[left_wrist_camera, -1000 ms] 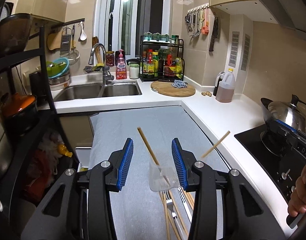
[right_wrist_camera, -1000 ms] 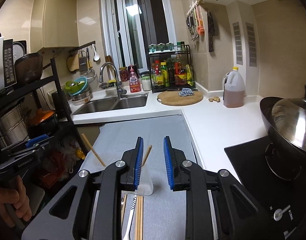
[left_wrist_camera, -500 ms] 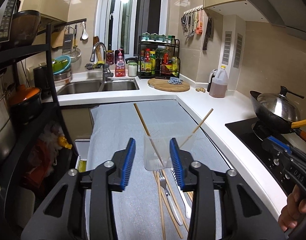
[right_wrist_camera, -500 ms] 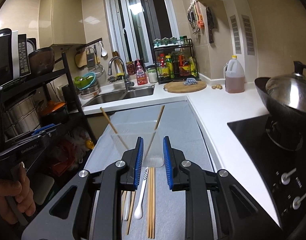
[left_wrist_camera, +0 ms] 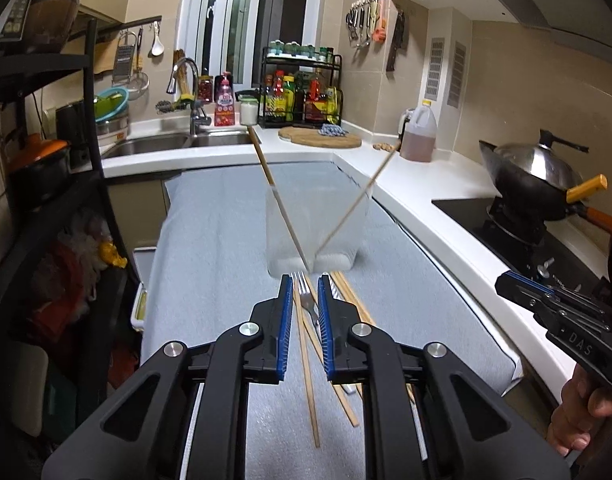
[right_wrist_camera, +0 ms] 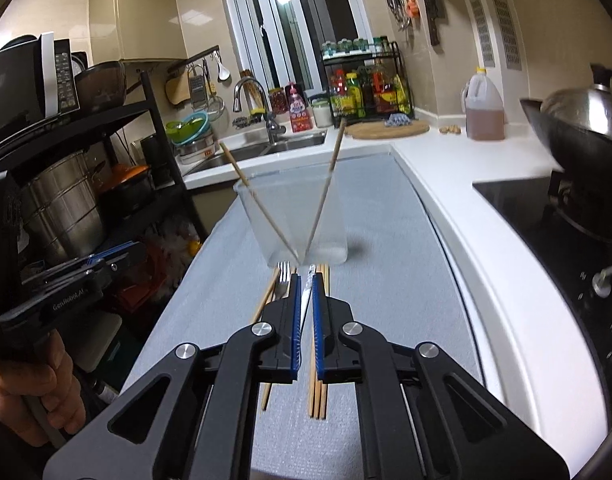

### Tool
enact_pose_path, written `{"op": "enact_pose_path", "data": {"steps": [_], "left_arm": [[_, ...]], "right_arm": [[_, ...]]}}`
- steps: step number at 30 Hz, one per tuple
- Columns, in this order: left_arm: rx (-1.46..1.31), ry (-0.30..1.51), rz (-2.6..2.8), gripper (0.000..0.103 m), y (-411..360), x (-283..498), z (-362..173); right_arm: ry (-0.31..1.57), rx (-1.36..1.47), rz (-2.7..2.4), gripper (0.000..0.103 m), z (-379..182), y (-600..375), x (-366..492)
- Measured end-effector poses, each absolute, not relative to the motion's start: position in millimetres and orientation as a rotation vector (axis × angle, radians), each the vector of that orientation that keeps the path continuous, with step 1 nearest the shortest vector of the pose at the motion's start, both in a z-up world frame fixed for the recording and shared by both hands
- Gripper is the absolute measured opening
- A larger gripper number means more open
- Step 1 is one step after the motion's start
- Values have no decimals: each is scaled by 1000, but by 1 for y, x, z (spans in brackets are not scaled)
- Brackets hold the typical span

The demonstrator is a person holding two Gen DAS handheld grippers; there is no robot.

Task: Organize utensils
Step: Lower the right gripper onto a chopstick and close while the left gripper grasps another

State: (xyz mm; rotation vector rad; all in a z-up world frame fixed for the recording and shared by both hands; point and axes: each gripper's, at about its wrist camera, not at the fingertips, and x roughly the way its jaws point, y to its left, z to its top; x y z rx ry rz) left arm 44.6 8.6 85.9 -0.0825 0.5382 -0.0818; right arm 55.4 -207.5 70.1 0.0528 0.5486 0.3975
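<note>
A clear plastic container [left_wrist_camera: 318,228] [right_wrist_camera: 293,220] stands on the grey mat [left_wrist_camera: 209,248] with two chopsticks [left_wrist_camera: 279,204] leaning crossed inside it. In front of it lie a metal fork [left_wrist_camera: 306,300], several wooden chopsticks [left_wrist_camera: 308,364] [right_wrist_camera: 318,384] and a white spoon [right_wrist_camera: 306,296]. My left gripper [left_wrist_camera: 306,284] hovers above the fork and chopsticks, jaws narrowly apart and empty. My right gripper [right_wrist_camera: 306,282] hovers above the white spoon, jaws narrowly apart and empty. The right gripper also shows at the right edge of the left wrist view [left_wrist_camera: 562,320].
A black rack [right_wrist_camera: 105,168] with pots stands left of the mat. A sink [left_wrist_camera: 165,142] and spice rack [left_wrist_camera: 301,92] are at the back. A wok [left_wrist_camera: 534,172] sits on the hob at right, next to an oil jug [left_wrist_camera: 420,136].
Both grippers have pulled back from the container and dropped toward the utensils in front of it. The left jaws have narrowed from wide open. The container stays put.
</note>
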Motion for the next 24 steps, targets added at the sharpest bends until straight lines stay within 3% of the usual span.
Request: {"op": "enact_pose_path", "data": {"steps": [12,24], "left_arm": [[-133,686,-141,13,1,36,-23],[-112,759,-140,13,-5,41,-46]], "right_arm": [[747,117,401,9,-33,-210,77],[819,38,367,9,-64,-187,94]]}}
